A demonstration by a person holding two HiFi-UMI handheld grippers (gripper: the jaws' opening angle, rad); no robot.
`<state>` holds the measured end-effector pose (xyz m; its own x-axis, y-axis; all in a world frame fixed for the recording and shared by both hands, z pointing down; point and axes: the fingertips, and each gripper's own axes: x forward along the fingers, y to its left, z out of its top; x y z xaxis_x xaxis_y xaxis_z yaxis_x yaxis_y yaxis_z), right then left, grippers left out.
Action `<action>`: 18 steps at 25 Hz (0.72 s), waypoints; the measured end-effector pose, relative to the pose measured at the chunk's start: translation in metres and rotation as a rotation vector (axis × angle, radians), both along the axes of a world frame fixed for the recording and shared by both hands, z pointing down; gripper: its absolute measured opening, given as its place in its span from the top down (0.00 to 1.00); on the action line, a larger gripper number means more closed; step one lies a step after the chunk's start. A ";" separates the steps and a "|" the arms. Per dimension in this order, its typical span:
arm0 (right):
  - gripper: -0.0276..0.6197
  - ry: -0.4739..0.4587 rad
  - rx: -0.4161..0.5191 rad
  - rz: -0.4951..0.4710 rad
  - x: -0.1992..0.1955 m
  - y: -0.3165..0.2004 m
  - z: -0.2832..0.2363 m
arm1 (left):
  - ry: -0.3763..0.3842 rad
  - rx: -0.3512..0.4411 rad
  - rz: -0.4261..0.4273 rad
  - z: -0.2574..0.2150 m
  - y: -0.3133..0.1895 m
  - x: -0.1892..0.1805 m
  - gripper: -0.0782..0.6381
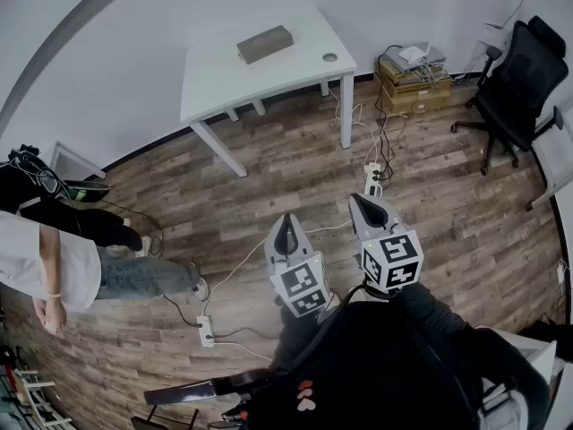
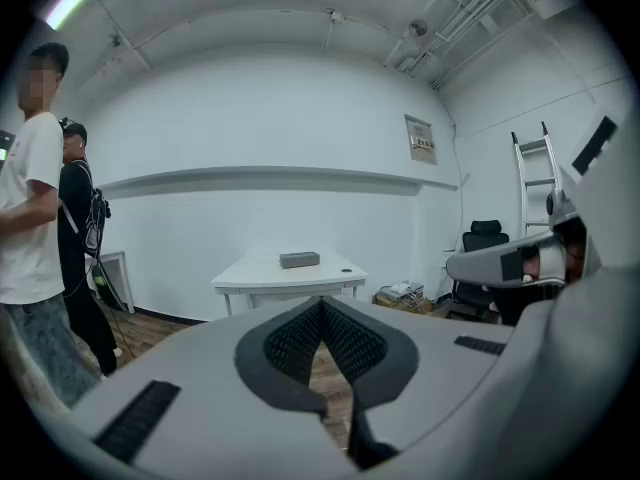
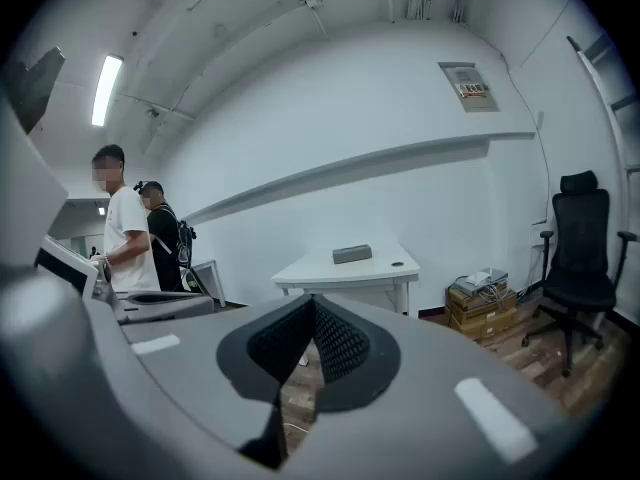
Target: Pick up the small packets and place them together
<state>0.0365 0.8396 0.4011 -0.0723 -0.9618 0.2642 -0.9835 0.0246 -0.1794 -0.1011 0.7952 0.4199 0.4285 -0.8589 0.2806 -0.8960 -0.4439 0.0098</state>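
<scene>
White counter [image 1: 269, 74] sits upper centre of the head view, well apart from both tongs, w/ wood floor between. No small packets can be made out as such. The only candidates are a grey oblong block [image 1: 265, 44] on the counter top and a small round thing [image 1: 330, 57] near its right corner, both too far off to tell. Left tongs [image 1: 287, 227] and right tongs [image 1: 363, 206] are side by side at lower centre, each w/ jaws pressed together and nothing between the ribbed pads, tipped a bit down toward the counter. Judging by the task: packets prob. light, thin, soft and crinkly, maybe slick film, so they'd slide or buckle. Best taken by an edge or seam w/ a gentle pinch, not squeezed across the filled middle.
</scene>
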 end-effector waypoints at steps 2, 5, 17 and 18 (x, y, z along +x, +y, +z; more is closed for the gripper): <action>0.96 0.000 0.001 0.000 -0.002 0.000 0.001 | -0.003 0.006 0.008 -0.002 0.000 -0.001 0.90; 0.96 -0.001 0.001 0.001 -0.004 0.001 0.002 | -0.004 0.009 0.012 -0.003 0.001 -0.002 0.90; 0.95 -0.031 0.042 0.016 -0.011 -0.007 -0.003 | 0.005 0.022 -0.023 -0.008 -0.012 -0.035 0.90; 0.95 -0.037 0.054 0.020 -0.009 -0.008 -0.005 | 0.006 0.024 -0.038 -0.009 -0.015 -0.043 0.90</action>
<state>0.0275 0.8318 0.3962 -0.0620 -0.9758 0.2096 -0.9766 0.0160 -0.2144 -0.1446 0.7806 0.4107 0.3969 -0.8810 0.2576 -0.9123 -0.4095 0.0051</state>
